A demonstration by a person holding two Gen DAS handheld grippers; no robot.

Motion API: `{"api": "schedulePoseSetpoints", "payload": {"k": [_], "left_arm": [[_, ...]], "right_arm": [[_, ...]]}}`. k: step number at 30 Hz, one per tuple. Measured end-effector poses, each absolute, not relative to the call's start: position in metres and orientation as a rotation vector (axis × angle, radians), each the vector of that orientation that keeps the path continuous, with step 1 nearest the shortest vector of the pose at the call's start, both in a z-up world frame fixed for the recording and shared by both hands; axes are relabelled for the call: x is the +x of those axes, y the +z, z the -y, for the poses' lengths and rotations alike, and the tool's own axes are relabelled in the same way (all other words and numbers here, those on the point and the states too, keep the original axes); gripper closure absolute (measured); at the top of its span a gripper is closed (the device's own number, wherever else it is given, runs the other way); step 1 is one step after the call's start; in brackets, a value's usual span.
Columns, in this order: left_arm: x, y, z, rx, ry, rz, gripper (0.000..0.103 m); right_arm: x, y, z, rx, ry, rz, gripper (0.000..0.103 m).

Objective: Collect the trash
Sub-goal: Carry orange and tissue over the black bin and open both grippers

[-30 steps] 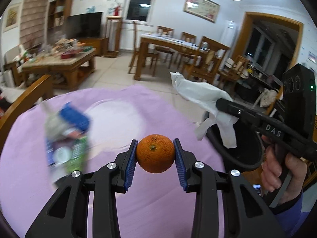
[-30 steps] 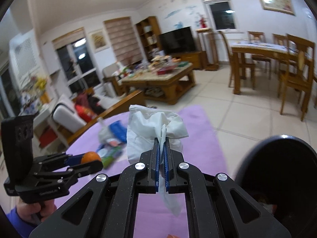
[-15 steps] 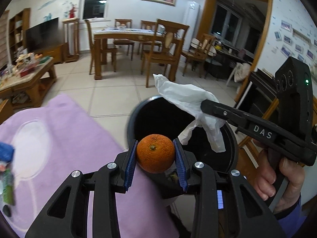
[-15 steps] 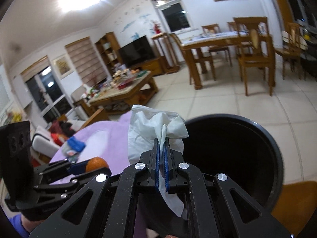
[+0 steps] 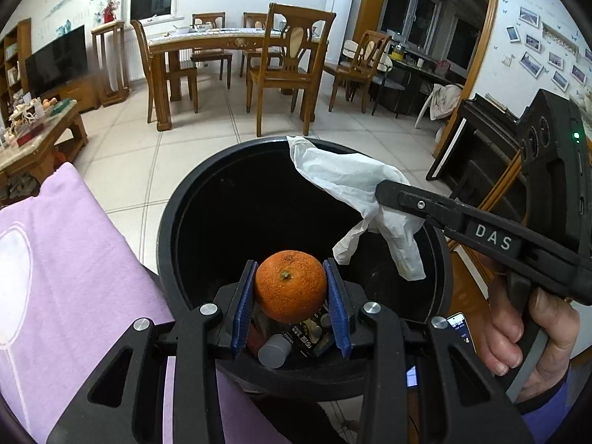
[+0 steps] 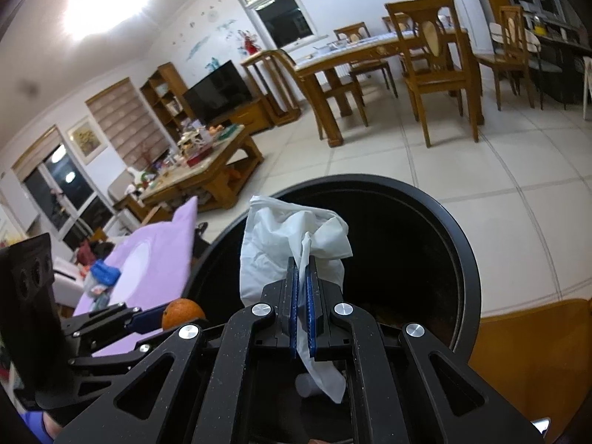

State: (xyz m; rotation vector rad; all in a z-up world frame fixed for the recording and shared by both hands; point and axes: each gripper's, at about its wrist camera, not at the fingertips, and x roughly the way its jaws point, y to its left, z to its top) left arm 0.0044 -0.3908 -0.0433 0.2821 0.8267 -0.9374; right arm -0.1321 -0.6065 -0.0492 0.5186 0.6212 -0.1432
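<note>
Drop step. Left gripper clamped on the orange, right gripper pinched on the white tissue; both hang over the black trash bin. Next: release both, clear of the near rim.

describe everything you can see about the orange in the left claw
The orange is small and round, with bright, pitted peel and a small greenish-brown stem scar facing the camera. It looks whole and unpeeled. The left claw clamps it between two blue ribbed pads, one on each side; nothing else touches it. It hangs over the open mouth of the black bin, above a grey cap and dark wrappers lying inside. In the right wrist view only its top shows, beside the bin's rim.
</note>
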Motion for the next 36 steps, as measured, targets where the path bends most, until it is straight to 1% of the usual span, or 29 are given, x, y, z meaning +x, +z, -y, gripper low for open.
{"api": "schedulePoseSetpoints", "payload": {"k": [7, 9, 10, 11, 12, 13, 14, 19, 21, 22, 23, 28, 32, 36], "left_arm": [[0.004, -0.050, 0.399, 0.322, -0.936, -0.841, 0.065], [0.003, -0.051, 0.400, 0.331, -0.927, -0.834, 0.064], [0.003, -0.050, 0.400, 0.334, -0.924, -0.828, 0.061], [0.002, -0.048, 0.399, 0.333, -0.921, -0.823, 0.052], [0.001, -0.047, 0.398, 0.331, -0.917, -0.817, 0.044], [0.001, -0.045, 0.396, 0.326, -0.911, -0.804, 0.029], [-0.001, -0.043, 0.395, 0.323, -0.906, -0.791, 0.024], [-0.006, -0.032, 0.393, 0.333, -0.900, -0.750, 0.024], [-0.009, -0.029, 0.390, 0.336, -0.900, -0.738, 0.020], [-0.011, -0.027, 0.388, 0.338, -0.898, -0.729, 0.019], [-0.012, -0.026, 0.386, 0.340, -0.897, -0.724, 0.019], [-0.010, -0.016, 0.363, 0.321, -0.888, -0.718, 0.019], [0.002, -0.007, 0.335, 0.283, -0.861, -0.721, 0.019], [0.019, 0.000, 0.286, 0.222, -0.801, -0.724, 0.019]], "right_arm": [[-0.128, -0.062, 0.614, 0.551, -0.159, -0.635, 0.097], [-0.126, -0.059, 0.610, 0.558, -0.168, -0.635, 0.090], [-0.126, -0.060, 0.611, 0.561, -0.173, -0.634, 0.079], [-0.127, -0.060, 0.611, 0.567, -0.181, -0.629, 0.063], [-0.128, -0.060, 0.611, 0.571, -0.187, -0.622, 0.055], [-0.129, -0.060, 0.612, 0.575, -0.194, -0.613, 0.047], [-0.129, -0.059, 0.611, 0.575, -0.195, -0.612, 0.047], [-0.131, -0.056, 0.608, 0.574, -0.201, -0.606, 0.047], [-0.131, -0.054, 0.606, 0.570, -0.203, -0.606, 0.047], [-0.132, -0.054, 0.606, 0.570, -0.203, -0.606, 0.042], [-0.132, -0.053, 0.604, 0.568, -0.204, -0.602, 0.036], [-0.122, -0.042, 0.586, 0.549, -0.189, -0.602, 0.031], [-0.100, -0.032, 0.553, 0.510, -0.140, -0.617, 0.030], [-0.072, -0.022, 0.508, 0.462, -0.073, -0.637, 0.030]]}}
